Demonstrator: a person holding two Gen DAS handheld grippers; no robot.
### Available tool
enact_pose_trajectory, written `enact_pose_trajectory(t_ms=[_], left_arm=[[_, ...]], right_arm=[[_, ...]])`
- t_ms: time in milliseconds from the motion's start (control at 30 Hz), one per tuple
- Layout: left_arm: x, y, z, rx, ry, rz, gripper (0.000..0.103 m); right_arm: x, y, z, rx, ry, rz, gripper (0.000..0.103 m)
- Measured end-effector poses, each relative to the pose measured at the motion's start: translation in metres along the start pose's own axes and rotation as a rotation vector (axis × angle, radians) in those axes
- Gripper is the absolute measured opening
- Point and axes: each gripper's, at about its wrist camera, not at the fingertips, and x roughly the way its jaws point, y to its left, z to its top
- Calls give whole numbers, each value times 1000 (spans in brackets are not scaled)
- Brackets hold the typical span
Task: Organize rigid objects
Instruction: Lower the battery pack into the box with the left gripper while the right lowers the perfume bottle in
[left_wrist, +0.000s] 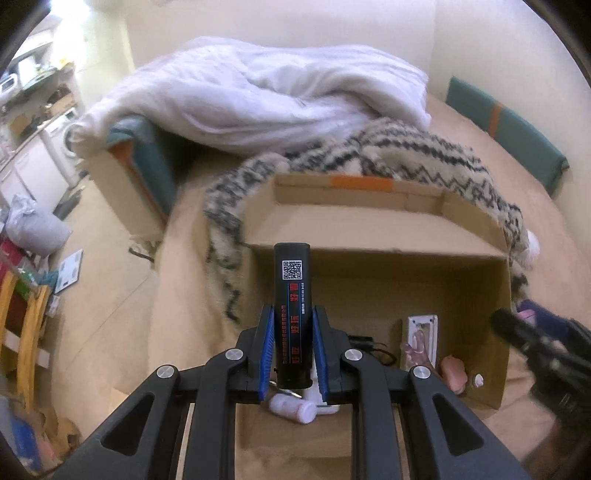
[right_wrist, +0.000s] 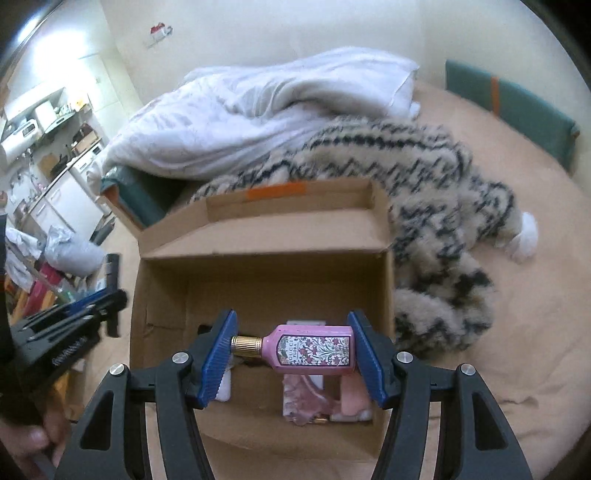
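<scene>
An open cardboard box (left_wrist: 369, 229) (right_wrist: 258, 236) sits on the beige bed. My left gripper (left_wrist: 293, 350) is shut on a tall black box with a QR code (left_wrist: 292, 295), held upright over the box's left part. My right gripper (right_wrist: 291, 349) is shut on a pink perfume bottle with a gold cap (right_wrist: 310, 349), held sideways above the box's near right part. Inside the box lie a white bottle (left_wrist: 293, 408), a white packet with a pink item (left_wrist: 421, 343) (right_wrist: 306, 402) and a pink thing (left_wrist: 454, 376).
A black-and-cream zigzag fuzzy blanket (left_wrist: 424, 151) (right_wrist: 443, 229) lies behind and right of the box. A white duvet (left_wrist: 258, 92) (right_wrist: 258, 110) is heaped further back. A teal cushion (left_wrist: 506, 125) is at right. Floor clutter (left_wrist: 33, 258) lies at left.
</scene>
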Motion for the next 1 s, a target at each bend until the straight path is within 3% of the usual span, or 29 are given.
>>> enact_pose_trajectory(t_ms=[200,433,700,933,1000], left_arm=[[36,-19,-12,44,44,-18,18],[58,-23,-26,67,125,-9,18],[68,-26,-35,87,178,-6,18],[66,-27,-37,101,176,-1,18],[65,-27,-37,102,178,-3,18]], right_arm=[[35,6,-15,-19,123,-2,65],[54,12,-25,-47,194,-12,65],[63,3,-27,13,234,-14,65],[62,3,-27,21,227,-3,65],[59,4,-25,23,212,2,72]])
